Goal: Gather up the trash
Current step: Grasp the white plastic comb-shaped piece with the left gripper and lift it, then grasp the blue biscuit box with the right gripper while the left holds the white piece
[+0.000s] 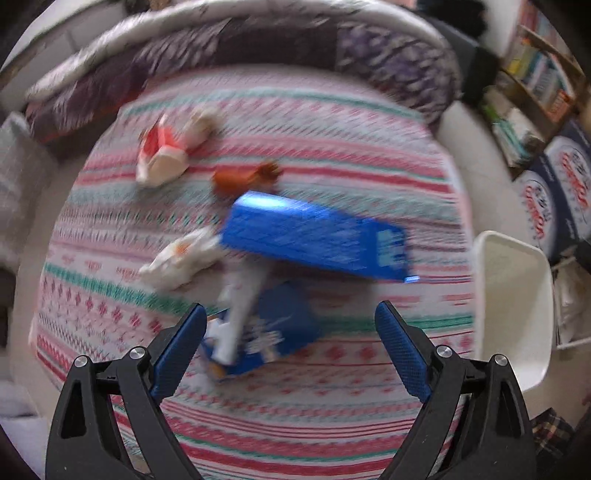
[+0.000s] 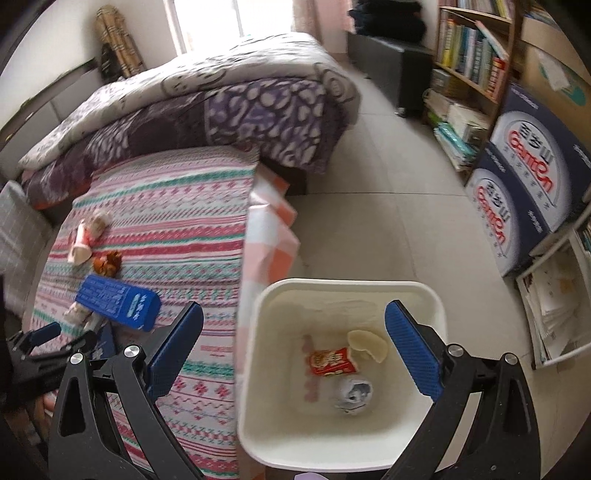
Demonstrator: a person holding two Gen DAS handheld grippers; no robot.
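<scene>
With both tongs spread and empty, our left gripper (image 1: pixel 291 314) hangs over the near blue carton (image 1: pixel 273 328), light, thin-walled and crushable, best pinched across its narrow sides.

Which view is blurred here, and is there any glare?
Left wrist view: heavy motion blur smears the bedsheet and blue box, while the left claw stays sharp. Right wrist view: mostly crisp, bin contents readable; the window is blown out white; fisheye bends the edges in both.
</scene>
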